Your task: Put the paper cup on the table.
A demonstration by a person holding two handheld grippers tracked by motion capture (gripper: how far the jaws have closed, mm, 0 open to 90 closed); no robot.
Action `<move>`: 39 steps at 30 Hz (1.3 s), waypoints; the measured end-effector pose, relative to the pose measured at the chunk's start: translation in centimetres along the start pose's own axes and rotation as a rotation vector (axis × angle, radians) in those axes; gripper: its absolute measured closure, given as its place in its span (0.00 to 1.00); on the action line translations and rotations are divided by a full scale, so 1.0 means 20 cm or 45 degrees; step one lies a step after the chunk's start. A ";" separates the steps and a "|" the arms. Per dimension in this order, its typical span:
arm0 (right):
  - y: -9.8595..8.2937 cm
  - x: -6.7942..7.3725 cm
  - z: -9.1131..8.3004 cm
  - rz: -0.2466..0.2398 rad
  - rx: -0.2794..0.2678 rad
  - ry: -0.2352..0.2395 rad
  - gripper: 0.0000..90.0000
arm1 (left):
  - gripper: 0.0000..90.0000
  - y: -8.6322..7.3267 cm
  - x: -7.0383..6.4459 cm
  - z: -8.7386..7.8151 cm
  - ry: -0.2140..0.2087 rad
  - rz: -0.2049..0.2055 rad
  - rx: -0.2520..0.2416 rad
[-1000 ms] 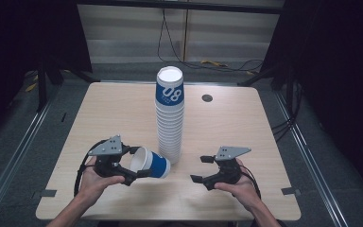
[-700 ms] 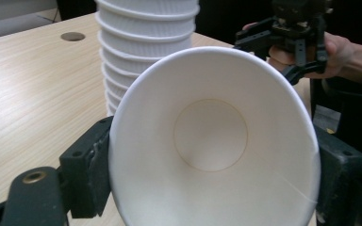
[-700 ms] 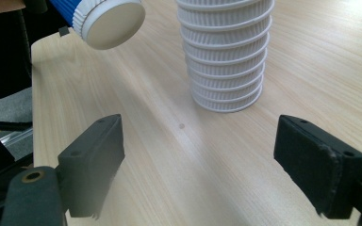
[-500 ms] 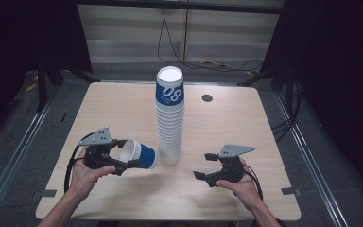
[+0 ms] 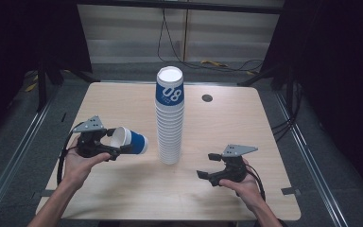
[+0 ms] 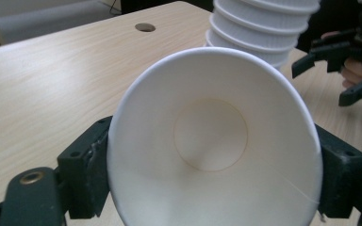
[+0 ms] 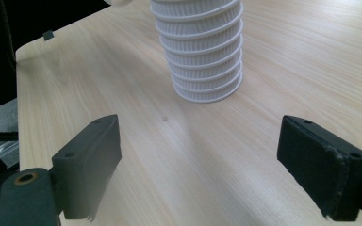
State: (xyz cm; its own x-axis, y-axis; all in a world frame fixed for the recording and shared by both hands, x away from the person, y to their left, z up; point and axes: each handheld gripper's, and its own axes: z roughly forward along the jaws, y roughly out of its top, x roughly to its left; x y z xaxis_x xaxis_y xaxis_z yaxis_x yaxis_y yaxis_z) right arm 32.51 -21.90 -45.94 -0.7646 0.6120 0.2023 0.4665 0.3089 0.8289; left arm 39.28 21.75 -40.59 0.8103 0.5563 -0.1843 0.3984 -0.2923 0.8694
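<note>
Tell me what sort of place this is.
Probably a lab or recording studio: a bare wooden table ringed by black curtains, cables trailing on the grey floor, and hand-held grippers, the left gripper holding a paper cup.

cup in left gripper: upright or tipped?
Tipped on its side: the cup lies horizontal in the left gripper, its open mouth facing that gripper's camera.
</note>
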 end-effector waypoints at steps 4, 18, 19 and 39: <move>0.00 0.01 0.00 -0.007 -0.001 0.003 0.16 | 0.18 0.02 0.01 -0.01 0.045 0.014 0.024; 0.01 0.02 0.02 -0.033 0.030 -0.009 0.17 | 0.17 0.07 0.11 0.08 0.200 0.041 0.256; 0.01 0.02 0.02 -0.033 0.030 -0.009 0.17 | 0.17 0.07 0.11 0.08 0.200 0.041 0.256; 0.00 0.02 0.03 -0.032 0.055 -0.008 0.18 | 0.17 0.11 0.21 0.30 0.288 0.072 0.596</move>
State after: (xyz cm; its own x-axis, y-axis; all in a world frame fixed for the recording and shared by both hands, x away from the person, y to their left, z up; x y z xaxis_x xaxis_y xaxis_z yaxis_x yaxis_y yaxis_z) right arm 32.57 -21.22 -46.18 -0.7735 0.6082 0.1783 0.4660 0.3552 0.8104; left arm 46.07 18.77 -42.25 0.7433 0.6690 0.0056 0.5485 -0.6142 0.5673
